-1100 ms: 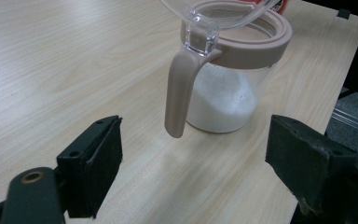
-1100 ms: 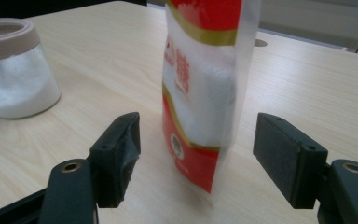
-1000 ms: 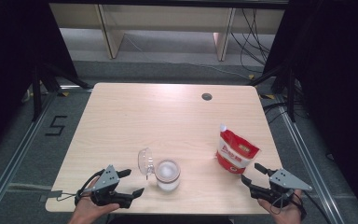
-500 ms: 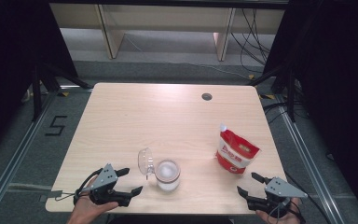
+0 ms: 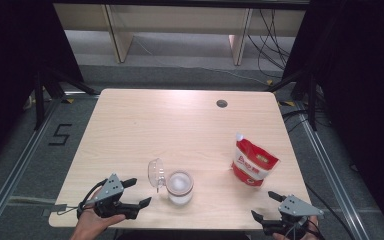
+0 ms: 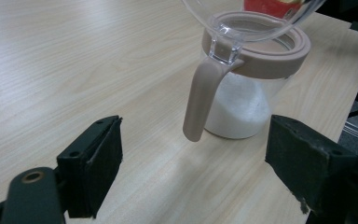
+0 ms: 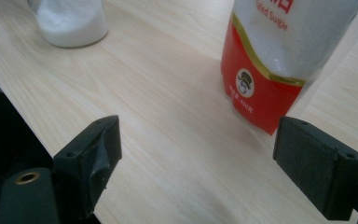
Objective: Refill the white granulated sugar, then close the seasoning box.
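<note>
- Looking down from the high view, the right gripper (image 5: 269,206) has drawn back toward the near right table edge since a second ago, away from the sugar pouch (image 5: 253,163), jaws just opened wider with nothing between them. The left gripper (image 5: 136,192) rests at the near left, jaws apart, beside the sugar jar (image 5: 180,187) with its clear lid flipped open.
- Facing the jar (image 6: 244,88), the left gripper view has both pads spread, touching nothing.
- Watching the upright pouch (image 7: 279,60), the right gripper view has its jaws wide and empty; likely a fresh grasp is being lined up.
</note>
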The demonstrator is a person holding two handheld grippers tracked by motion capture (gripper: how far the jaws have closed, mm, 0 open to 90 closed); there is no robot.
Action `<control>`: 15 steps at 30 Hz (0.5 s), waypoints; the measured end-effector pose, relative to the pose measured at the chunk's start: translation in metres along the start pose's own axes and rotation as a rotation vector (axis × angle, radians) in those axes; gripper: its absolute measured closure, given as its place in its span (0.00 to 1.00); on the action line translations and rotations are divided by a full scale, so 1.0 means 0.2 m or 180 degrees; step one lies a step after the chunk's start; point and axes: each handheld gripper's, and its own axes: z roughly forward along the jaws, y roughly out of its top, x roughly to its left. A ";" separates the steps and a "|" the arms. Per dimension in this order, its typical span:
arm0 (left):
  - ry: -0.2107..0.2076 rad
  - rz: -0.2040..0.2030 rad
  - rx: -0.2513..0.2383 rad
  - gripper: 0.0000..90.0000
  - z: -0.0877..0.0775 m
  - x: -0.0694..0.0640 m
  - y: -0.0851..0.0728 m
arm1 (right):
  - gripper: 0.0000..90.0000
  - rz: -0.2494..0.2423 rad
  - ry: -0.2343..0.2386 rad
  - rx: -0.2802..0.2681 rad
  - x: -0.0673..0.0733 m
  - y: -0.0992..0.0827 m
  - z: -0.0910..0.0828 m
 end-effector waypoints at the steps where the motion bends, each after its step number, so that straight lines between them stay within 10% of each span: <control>1: 0.0001 -0.0114 -0.0016 0.20 0.00 -0.01 0.00 | 0.18 0.0104 0.0016 0.0053 0.02 0.00 0.00; 15: 0.0094 -0.0128 -0.0014 0.20 -0.01 0.01 0.00 | 0.18 -0.0063 -0.0025 0.0140 0.02 -0.02 0.00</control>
